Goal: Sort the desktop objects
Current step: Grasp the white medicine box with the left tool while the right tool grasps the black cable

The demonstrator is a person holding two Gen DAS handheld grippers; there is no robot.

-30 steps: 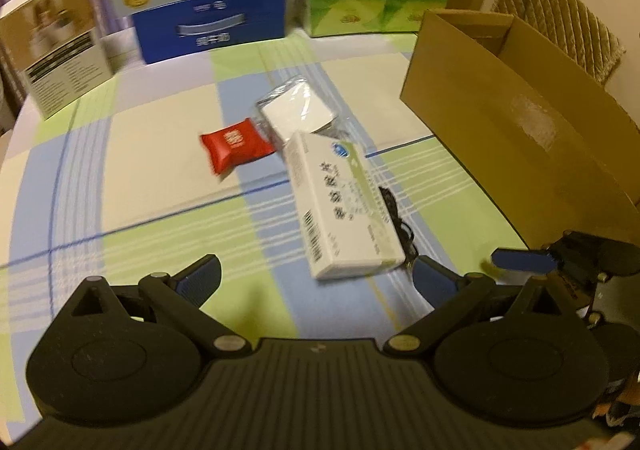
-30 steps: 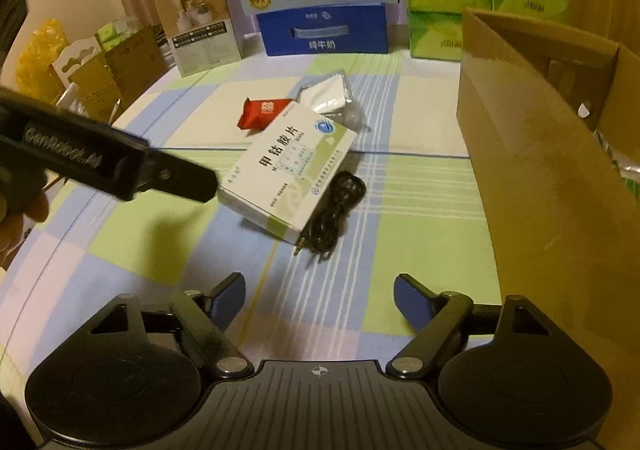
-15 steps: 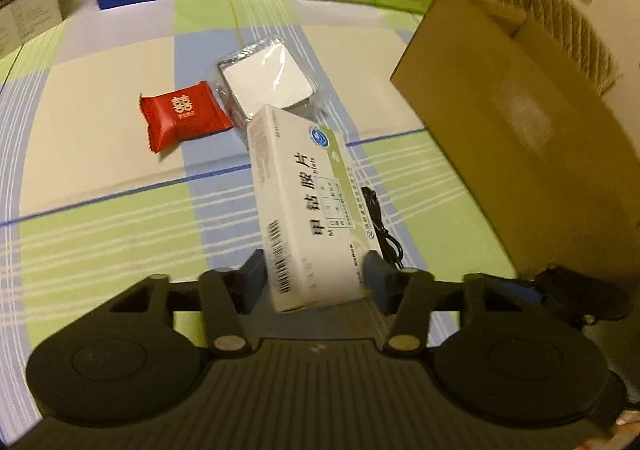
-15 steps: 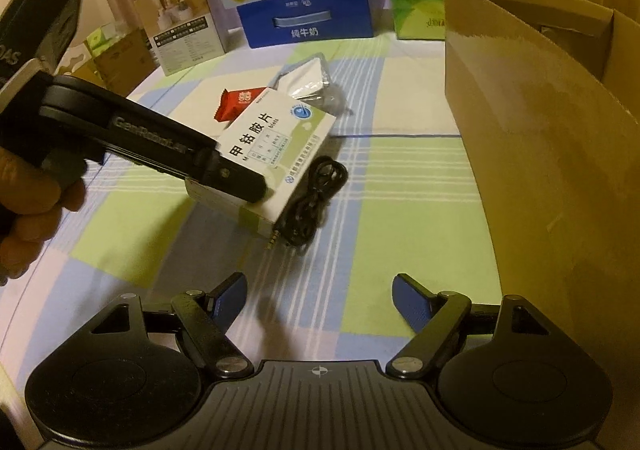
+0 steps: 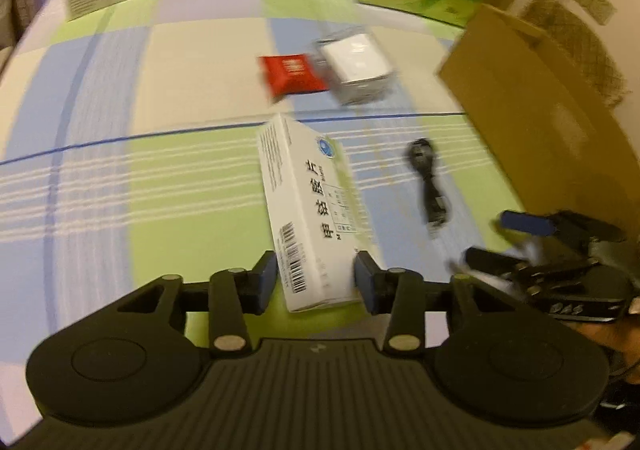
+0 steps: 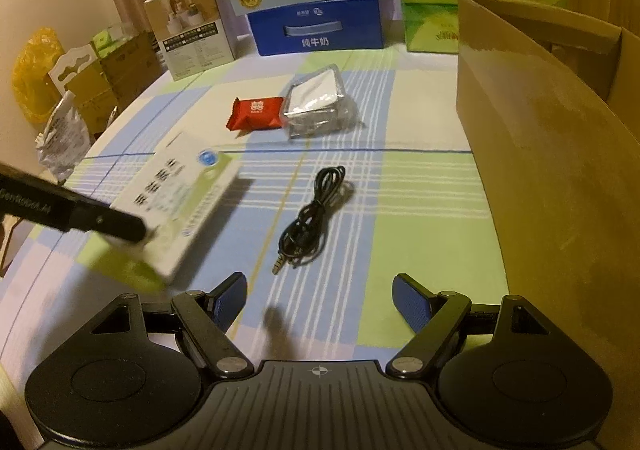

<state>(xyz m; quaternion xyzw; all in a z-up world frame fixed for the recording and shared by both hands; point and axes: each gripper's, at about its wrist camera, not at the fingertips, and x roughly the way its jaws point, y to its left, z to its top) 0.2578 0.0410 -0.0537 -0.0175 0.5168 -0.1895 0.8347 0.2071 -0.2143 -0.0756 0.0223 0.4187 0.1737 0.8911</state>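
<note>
While you worked at sorting the bench [image 6: 420,242], your left gripper [image 5: 316,282] had its fingers [image 5: 266,278] clamped on the near end of the white medicine box [image 5: 308,209], one blue pad on each long side. That end grip left most of the box sticking out ahead of the fingers, probably so the far end could go first over a rim. In the right wrist view the box [image 6: 180,201] looked lifted clear of the cloth, with a shadow beneath it, though the blur there made me unsure how high it sat.

Your right gripper [image 6: 320,298] hovered low over the bench with its fingers [image 6: 412,308] spread wide and nothing between them. It pointed at the coiled black audio cable [image 6: 316,209], which lay loose on the cloth just ahead, so I judged that was your next pick.

Further back, the red snack packet [image 6: 256,113] lay touching the clear-wrapped white pack [image 6: 320,101], both untouched. The open cardboard box [image 6: 552,153] stood at the right edge of the bench, close to both grippers, and was likely the place for the sorted things. To reach it, the medicine box would have needed to cross above the cable, so a higher carry seemed wise.
</note>
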